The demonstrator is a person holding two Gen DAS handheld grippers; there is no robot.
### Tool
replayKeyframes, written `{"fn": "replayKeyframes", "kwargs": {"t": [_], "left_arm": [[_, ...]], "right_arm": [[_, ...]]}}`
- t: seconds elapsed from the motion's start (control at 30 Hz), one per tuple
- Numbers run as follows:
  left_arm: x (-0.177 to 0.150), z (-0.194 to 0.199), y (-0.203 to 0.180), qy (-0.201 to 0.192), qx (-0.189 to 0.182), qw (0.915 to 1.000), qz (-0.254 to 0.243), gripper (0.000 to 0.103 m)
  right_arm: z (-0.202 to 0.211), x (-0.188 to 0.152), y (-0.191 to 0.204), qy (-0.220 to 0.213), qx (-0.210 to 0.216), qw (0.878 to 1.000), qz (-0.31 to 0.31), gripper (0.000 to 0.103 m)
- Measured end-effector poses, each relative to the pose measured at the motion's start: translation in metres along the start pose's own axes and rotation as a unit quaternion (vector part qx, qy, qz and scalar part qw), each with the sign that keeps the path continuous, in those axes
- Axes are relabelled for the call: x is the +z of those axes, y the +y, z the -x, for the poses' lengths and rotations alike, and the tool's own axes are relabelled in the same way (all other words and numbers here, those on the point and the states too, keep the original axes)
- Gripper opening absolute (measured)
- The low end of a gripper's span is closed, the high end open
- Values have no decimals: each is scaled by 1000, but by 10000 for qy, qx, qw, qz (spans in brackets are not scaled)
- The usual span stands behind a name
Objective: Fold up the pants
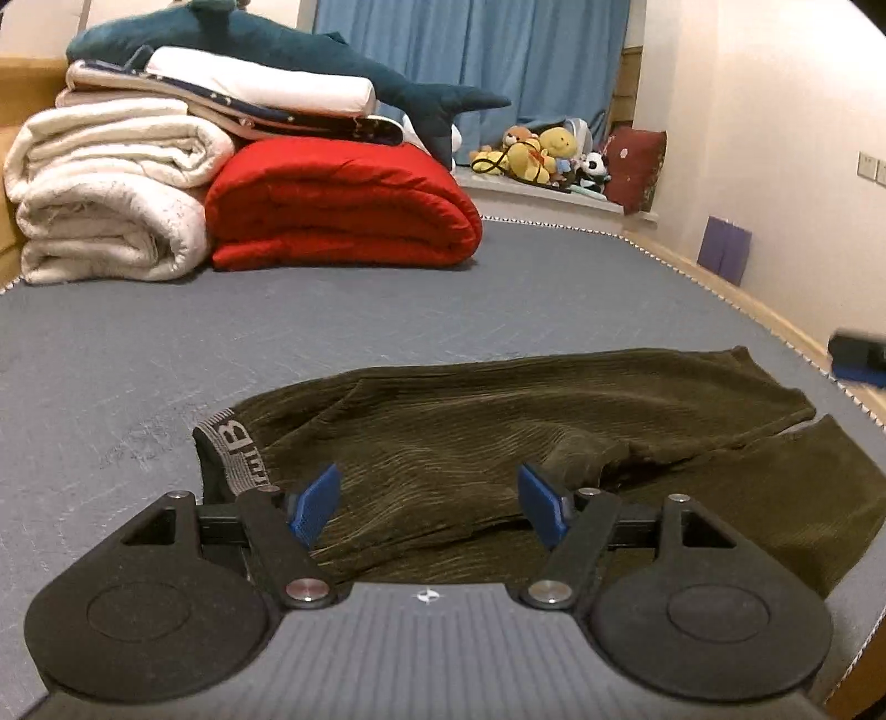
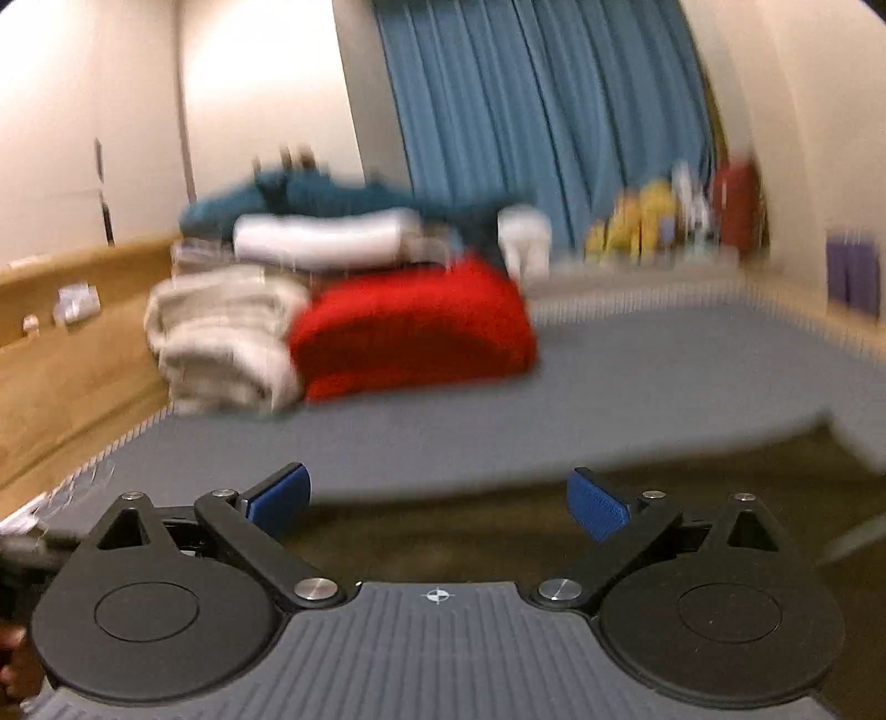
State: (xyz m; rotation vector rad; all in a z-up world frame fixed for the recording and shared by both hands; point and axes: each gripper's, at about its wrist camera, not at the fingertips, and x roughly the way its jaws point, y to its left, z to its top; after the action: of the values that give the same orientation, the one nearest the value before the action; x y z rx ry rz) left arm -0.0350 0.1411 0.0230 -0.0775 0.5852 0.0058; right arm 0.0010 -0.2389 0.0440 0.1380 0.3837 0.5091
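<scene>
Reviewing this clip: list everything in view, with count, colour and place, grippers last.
pants: one, olive green, spread flat on the near mattress
mattress: one, grey, underneath everything
red quilt: one, folded, far end
white blankets: stack, cream, left of the quilt
plush shark: one, teal, on top of the stack
soft toys: several, mostly yellow, window ledge
curtain: blue, behind
left gripper: open, over the pants
right gripper: open, blurred view

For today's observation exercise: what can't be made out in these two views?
- Pants: near edge hidden by the left gripper, left wrist view.
- Waistband lettering: partly folded under.
- Pants, right wrist view: motion-blurred, behind the right gripper.
- Plush toys: blurred.
</scene>
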Motion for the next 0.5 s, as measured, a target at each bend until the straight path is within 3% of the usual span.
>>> {"fn": "replayKeyframes", "kwargs": {"t": [0.07, 0.13, 0.2, 0.23, 0.3, 0.37, 0.5], "left_arm": [[3, -7, 3, 8, -122, 9999, 44, 70], [3, -13, 9, -3, -176, 9998, -29, 41], [10, -24, 18, -30, -213, 9997, -96, 19], [14, -27, 25, -52, -227, 9997, -64, 14], [21, -33, 45, -46, -191, 9997, 138, 13], [23, -41, 68, 75, -166, 9989, 442, 13], [17, -66, 118, 404, 120, 9936, 1047, 13]], "right_arm": [[-11, -5, 7, 161, 89, 9998, 109, 99], [-18, -16, 22, 244, -22, 9989, 392, 97], [-26, -26, 33, 349, -1, 9983, 467, 88], [-31, -30, 36, 456, 78, 9979, 456, 83], [-43, -38, 47, 659, 224, 9964, 480, 52], [-50, -50, 62, 848, 427, 9937, 592, 36], [-68, -78, 109, 1155, 961, 9822, 1130, 35]]}}
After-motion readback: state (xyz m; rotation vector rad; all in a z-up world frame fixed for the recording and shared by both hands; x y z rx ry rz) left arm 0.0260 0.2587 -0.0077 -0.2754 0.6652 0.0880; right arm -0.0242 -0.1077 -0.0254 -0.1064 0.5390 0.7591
